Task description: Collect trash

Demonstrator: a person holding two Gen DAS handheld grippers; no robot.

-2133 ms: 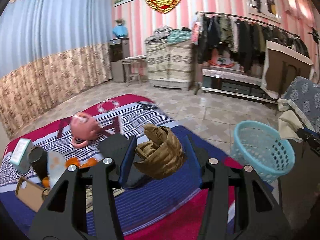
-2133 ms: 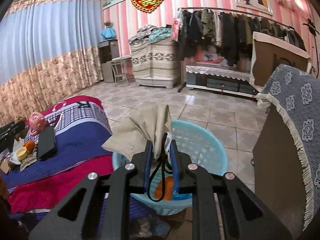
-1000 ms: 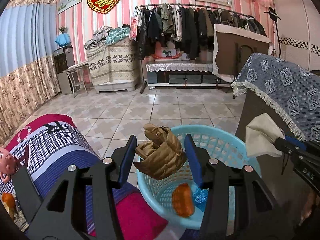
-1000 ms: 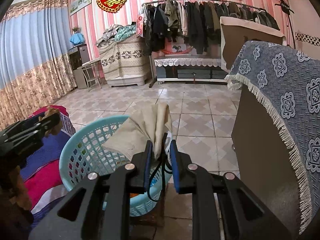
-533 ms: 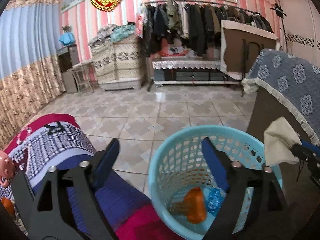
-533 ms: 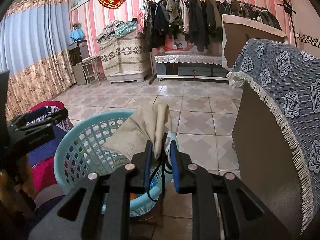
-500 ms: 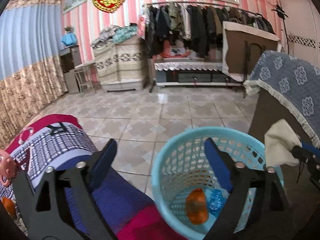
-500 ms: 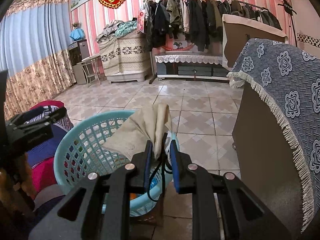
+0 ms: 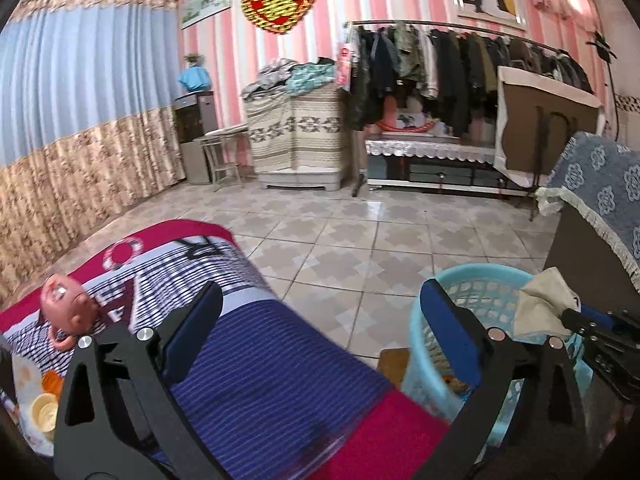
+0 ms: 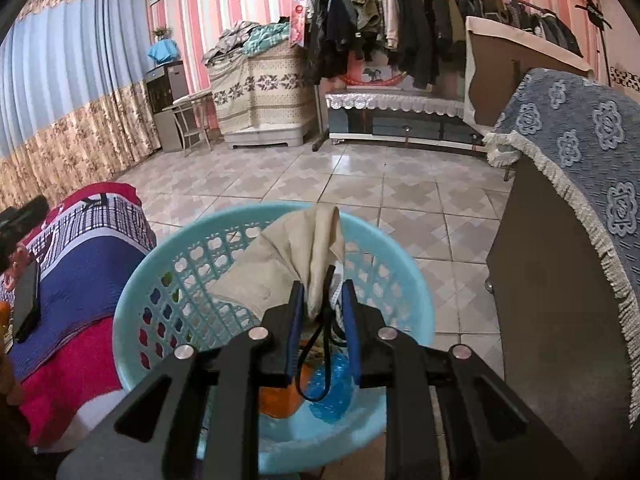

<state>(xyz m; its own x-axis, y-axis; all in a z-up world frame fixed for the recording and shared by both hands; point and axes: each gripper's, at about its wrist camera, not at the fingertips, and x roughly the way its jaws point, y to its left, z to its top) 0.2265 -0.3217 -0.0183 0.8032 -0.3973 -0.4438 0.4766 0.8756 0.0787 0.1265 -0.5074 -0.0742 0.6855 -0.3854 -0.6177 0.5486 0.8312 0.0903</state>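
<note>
A light blue plastic basket (image 10: pixel 188 280) stands on the floor beside the bed; it also shows in the left wrist view (image 9: pixel 424 364). Orange trash (image 10: pixel 280 400) and a blue wrapper (image 10: pixel 334 384) lie in it. My right gripper (image 10: pixel 322 300) is shut on a beige cloth (image 10: pixel 296 248) and holds it over the basket; the cloth also shows in the left wrist view (image 9: pixel 540 308). My left gripper (image 9: pixel 320 320) is open and empty over the bed's corner, left of the basket.
The bed (image 9: pixel 256 380) carries a pink toy pot (image 9: pixel 64 312), a small cup (image 9: pixel 46 412) and a dark tablet (image 10: pixel 26 304). A cabinet with a blue cloth cover (image 10: pixel 568 200) stands right of the basket. A clothes rack (image 9: pixel 440 60) lines the far wall.
My left gripper opened and let the brown crumpled bag drop into the basket, then swung left toward the bed. My right gripper moved over the basket, still shut on the beige cloth.
</note>
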